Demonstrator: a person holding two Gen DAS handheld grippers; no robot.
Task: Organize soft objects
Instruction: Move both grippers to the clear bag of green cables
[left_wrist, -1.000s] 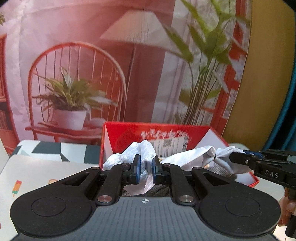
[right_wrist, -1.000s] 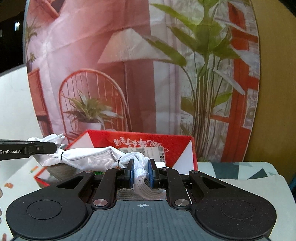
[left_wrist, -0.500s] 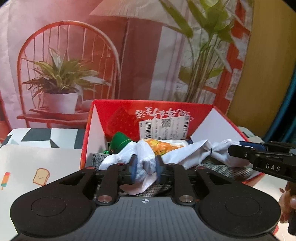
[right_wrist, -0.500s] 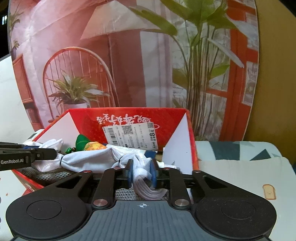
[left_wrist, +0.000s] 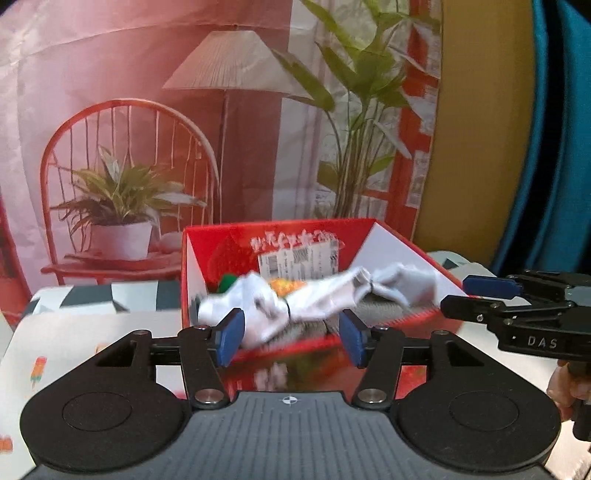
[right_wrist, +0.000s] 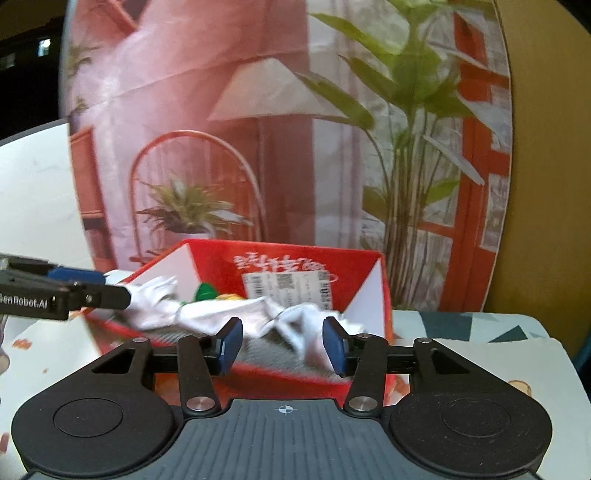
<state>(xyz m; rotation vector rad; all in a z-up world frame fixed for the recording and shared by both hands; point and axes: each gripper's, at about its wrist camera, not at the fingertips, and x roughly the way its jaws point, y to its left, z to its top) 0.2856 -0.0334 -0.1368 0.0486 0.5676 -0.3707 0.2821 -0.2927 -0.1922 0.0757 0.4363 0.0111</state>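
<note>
Worktop (left_wrist: 74, 332) carries the red box (left_wrist: 406, 240), open top, backdrop behind. White cloth bundle (left_wrist: 314, 295) lies across the box on grey knit and other items, long axis side to side, a thin band cinched near each end; crumpled, limp, a bit blurred. Left gripper (left_wrist: 290, 338) faces its left end, right gripper (right_wrist: 282, 345) its right end, each about equally near. Both sets of jaws are opening, pads clear of fabric, cloth ahead in the gap. Looks like release done; pulling back should need clear pads.
</note>
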